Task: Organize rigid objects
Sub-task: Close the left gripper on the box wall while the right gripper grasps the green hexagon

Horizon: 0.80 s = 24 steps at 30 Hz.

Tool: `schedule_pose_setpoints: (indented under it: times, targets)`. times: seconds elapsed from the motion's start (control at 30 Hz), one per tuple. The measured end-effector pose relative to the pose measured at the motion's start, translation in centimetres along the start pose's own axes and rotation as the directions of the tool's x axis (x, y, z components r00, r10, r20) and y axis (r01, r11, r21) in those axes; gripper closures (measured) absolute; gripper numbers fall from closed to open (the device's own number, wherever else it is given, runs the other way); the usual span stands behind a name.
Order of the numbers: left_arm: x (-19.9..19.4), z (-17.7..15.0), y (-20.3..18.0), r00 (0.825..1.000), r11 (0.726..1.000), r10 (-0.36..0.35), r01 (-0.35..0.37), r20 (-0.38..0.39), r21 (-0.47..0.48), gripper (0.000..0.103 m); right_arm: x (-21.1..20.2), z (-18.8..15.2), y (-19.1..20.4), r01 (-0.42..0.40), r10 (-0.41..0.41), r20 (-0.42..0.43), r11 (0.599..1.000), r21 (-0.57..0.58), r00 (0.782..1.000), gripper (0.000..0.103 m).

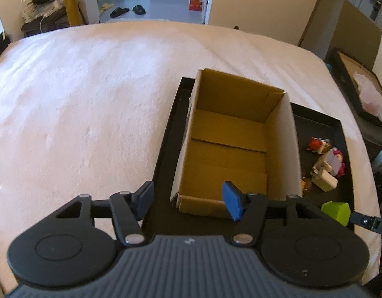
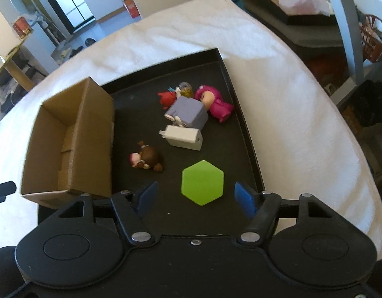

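An open cardboard box [image 1: 230, 144] [image 2: 66, 139] stands empty on the left part of a black tray [image 2: 230, 134] [image 1: 166, 146]. On the tray's right part lie a green hexagon block [image 2: 203, 182] [image 1: 336, 212], a white charger [image 2: 184, 137] [image 1: 324, 180], a grey-purple cube [image 2: 187, 113], a brown figurine [image 2: 147, 160], a pink figurine [image 2: 215, 103] and a red figurine [image 2: 166, 99]. My right gripper [image 2: 196, 200] is open and empty, its fingers on either side of the hexagon's near edge. My left gripper [image 1: 188, 198] is open and empty over the box's near left corner.
The tray rests on a white bed [image 1: 91, 99]. A second black tray with pale cloth [image 1: 364, 94] [image 2: 300, 0] sits beyond the bed's right edge. A chair and red basket [image 2: 372, 42] stand to the right. Floor, slippers [image 1: 127, 11] and a yellow table lie beyond.
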<state>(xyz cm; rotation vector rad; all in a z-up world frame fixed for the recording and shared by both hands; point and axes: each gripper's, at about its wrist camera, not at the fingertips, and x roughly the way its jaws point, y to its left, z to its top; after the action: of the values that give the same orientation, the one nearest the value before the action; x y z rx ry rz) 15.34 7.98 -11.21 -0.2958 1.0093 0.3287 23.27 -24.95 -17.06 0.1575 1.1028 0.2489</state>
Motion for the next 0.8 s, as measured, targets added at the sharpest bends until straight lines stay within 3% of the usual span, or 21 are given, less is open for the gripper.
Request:
schedule_pose_setpoints:
  times: [0.23,0.5,0.73,0.8]
  targets:
    - [2.4,0.2,0.4,0.999,0.999,0.042,-0.042,-0.013,-0.013,0.048,2.9,0.3,-1.0,-0.038,0.039,-0.032,0.999,0.031,0.999,0.035]
    - [4.3,0.4,0.6,0.997,0.997,0.070,-0.070,-0.029,-0.016,0.051,5.0,0.8,-0.4,-0.029,0.029,-0.043,1.000,0.005,0.999,0.035]
    - [5.1,0.4,0.7,0.997,0.997,0.068,-0.069,-0.025,-0.034,0.067,5.6,0.8,-0.4,-0.025,0.025,-0.046,1.000,0.004,0.999,0.036]
    - [5.2,0.3,0.7,0.997,0.997,0.071,-0.071,-0.023,-0.030,0.076,5.6,0.7,-0.2,-0.026,0.026,-0.043,1.000,-0.007,0.999,0.040]
